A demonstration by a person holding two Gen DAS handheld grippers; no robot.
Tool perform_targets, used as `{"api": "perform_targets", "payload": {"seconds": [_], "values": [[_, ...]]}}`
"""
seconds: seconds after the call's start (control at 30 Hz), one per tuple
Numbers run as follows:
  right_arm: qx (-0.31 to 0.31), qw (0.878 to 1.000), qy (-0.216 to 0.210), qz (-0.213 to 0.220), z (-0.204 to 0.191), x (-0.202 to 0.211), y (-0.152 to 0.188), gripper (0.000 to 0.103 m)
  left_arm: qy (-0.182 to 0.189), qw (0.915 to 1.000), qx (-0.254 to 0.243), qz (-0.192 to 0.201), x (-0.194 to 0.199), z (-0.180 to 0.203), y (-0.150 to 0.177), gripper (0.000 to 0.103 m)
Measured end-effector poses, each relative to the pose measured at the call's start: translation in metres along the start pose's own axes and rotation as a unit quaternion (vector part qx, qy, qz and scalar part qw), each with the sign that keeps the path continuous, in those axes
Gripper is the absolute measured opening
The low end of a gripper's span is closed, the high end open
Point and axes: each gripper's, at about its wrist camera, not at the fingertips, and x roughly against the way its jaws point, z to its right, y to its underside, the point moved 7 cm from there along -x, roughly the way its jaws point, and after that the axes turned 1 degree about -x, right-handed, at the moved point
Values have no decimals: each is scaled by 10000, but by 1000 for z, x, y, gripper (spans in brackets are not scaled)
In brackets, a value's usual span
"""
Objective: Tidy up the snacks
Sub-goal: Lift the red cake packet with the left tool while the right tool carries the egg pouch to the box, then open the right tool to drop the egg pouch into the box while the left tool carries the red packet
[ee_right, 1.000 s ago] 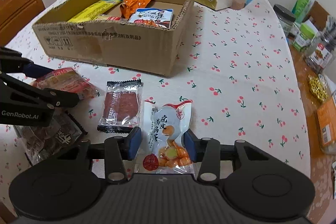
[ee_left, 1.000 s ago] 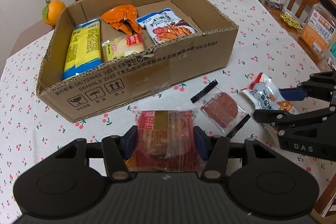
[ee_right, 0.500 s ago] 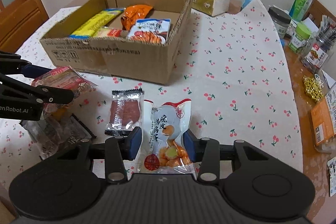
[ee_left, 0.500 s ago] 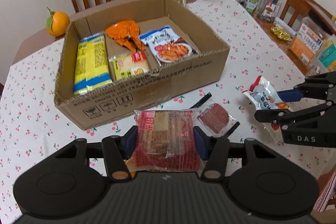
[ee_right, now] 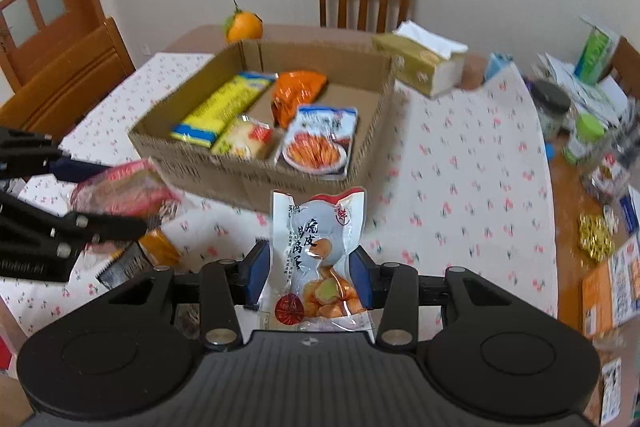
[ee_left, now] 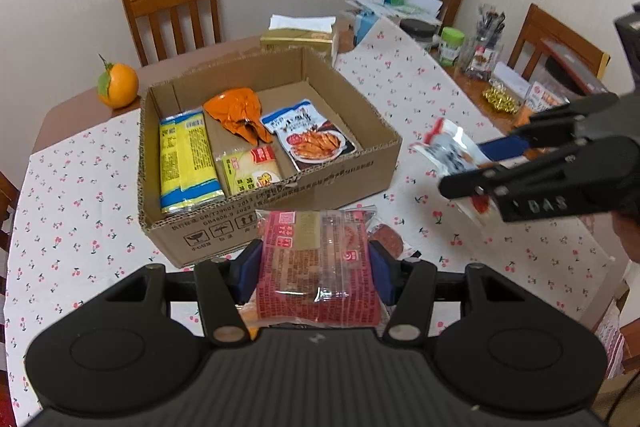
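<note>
My left gripper (ee_left: 314, 269) is shut on a red snack packet (ee_left: 316, 267), held in the air just in front of the cardboard box (ee_left: 320, 183). At the right, my right gripper (ee_right: 308, 269) is shut on a white pouch of orange pieces (ee_right: 316, 251), also off the table; the same pouch (ee_left: 448, 151) shows in the left wrist view. The box holds a yellow packet (ee_left: 186, 159), an orange bag (ee_left: 240, 113), a small cheese-coloured packet (ee_left: 250, 169) and a blue-and-white pouch (ee_left: 310, 135). A dark red meat snack (ee_left: 388, 237) lies on the cloth beneath my left gripper.
A cherry-print cloth (ee_left: 440, 99) covers the table. An orange (ee_left: 118, 85) and a tissue box (ee_left: 298, 37) sit behind the cardboard box. Jars, cartons and papers (ee_right: 588, 131) crowd the right edge. More packets (ee_right: 136, 259) lie below the left gripper. Wooden chairs (ee_left: 172, 11) surround the table.
Both grippers have risen with their packets, lifting them off the cloth. The box now looks farther below, and the meat snack is left on the table.
</note>
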Motion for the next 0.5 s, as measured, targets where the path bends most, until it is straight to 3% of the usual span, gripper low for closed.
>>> {"api": "perform_targets", "payload": {"seconds": [0.5], "values": [[464, 9976, -265, 429, -13, -20, -88, 49, -235, 9985, 412, 263, 29, -24, 12, 55]]}}
